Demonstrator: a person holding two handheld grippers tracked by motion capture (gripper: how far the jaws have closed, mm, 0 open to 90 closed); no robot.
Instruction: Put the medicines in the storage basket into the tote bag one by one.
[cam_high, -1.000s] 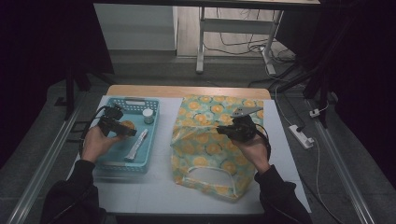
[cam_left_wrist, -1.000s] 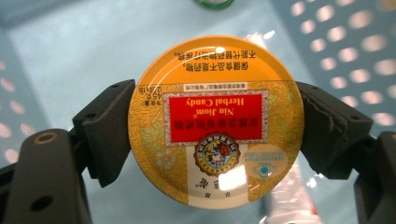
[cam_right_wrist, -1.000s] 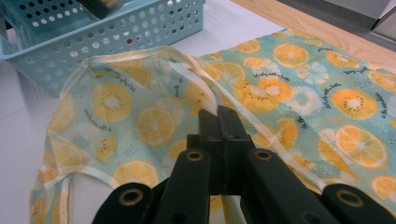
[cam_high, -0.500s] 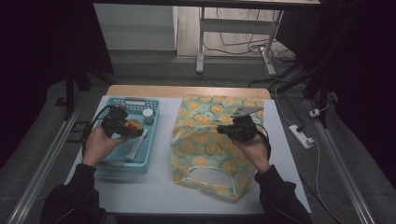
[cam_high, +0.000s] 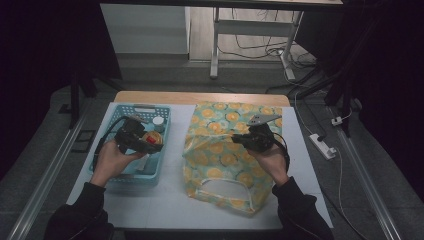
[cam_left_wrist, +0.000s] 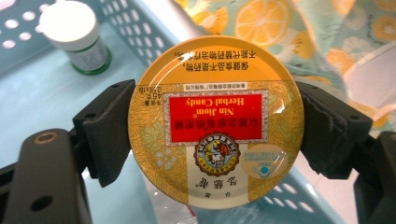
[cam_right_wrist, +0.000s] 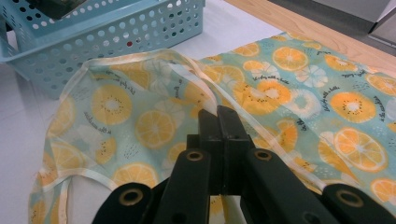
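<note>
My left gripper (cam_high: 151, 142) is shut on a round yellow candy tin (cam_high: 148, 139) with a red label and holds it above the right part of the blue basket (cam_high: 106, 126). In the left gripper view the tin (cam_left_wrist: 215, 123) faces me flat, a black pad (cam_left_wrist: 109, 133) pressed on each side. My right gripper (cam_high: 240, 139) is shut on an edge of the lemon-print fabric bag (cam_high: 220, 162) and holds that edge raised. In the right gripper view its jaws (cam_right_wrist: 218, 116) meet on the bag's pale trim, and the bag (cam_right_wrist: 303, 93) spreads beyond.
A white-capped bottle (cam_left_wrist: 77, 35) stands in the basket (cam_left_wrist: 140, 28) under the tin. The basket's perforated wall (cam_right_wrist: 107, 32) is left of the bag. A white mat (cam_high: 170, 200) covers the table. A power strip (cam_high: 322, 145) lies on the floor to the right.
My left gripper has carried the tin rightward and a little higher over the basket, toward the bag. The right gripper and the bag have stayed still.
</note>
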